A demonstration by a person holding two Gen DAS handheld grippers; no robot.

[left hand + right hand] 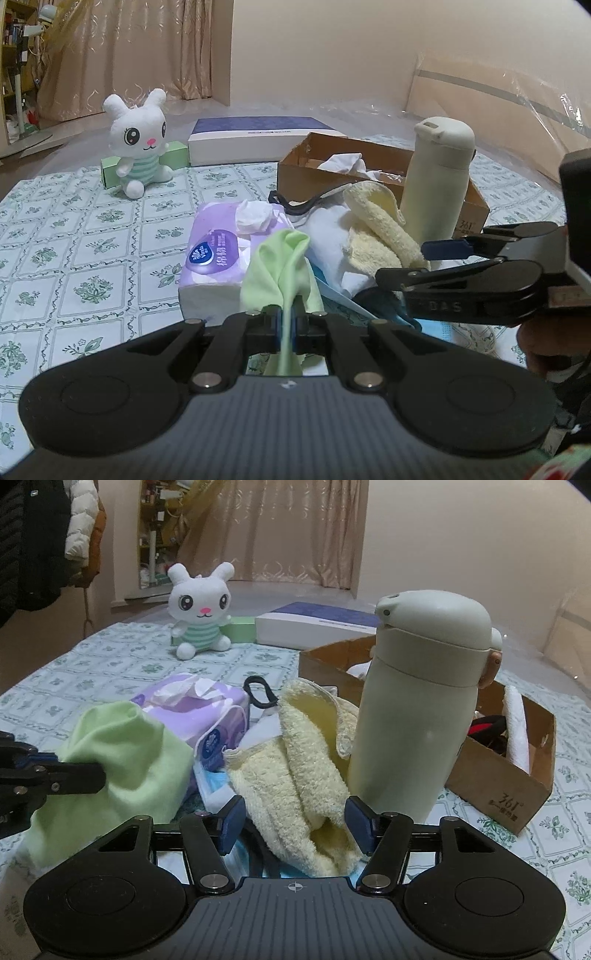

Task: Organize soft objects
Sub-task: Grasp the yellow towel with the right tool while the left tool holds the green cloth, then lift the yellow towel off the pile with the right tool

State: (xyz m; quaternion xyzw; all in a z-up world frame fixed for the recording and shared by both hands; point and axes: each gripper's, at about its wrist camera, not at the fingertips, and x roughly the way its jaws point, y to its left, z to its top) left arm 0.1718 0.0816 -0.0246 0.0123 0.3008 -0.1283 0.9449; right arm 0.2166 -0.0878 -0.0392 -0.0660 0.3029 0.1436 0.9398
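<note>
Left gripper (286, 325) clamped on green cloth (280, 258), centre frame; right gripper (295, 821) jaws apart, straddling yellow towel (295, 768), whose length runs straight ahead, lower centre

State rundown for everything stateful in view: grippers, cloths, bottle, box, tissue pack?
left gripper: jaws shut on green cloth
green cloth: pinched, bunched, lifted
right gripper: jaws open around yellow towel
yellow towel: crumpled, lying in the pile
bottle: upright, lid closed
cardboard box: open, items inside
tissue pack: opened, tissue sticking out
plush bunny: sitting upright
</note>
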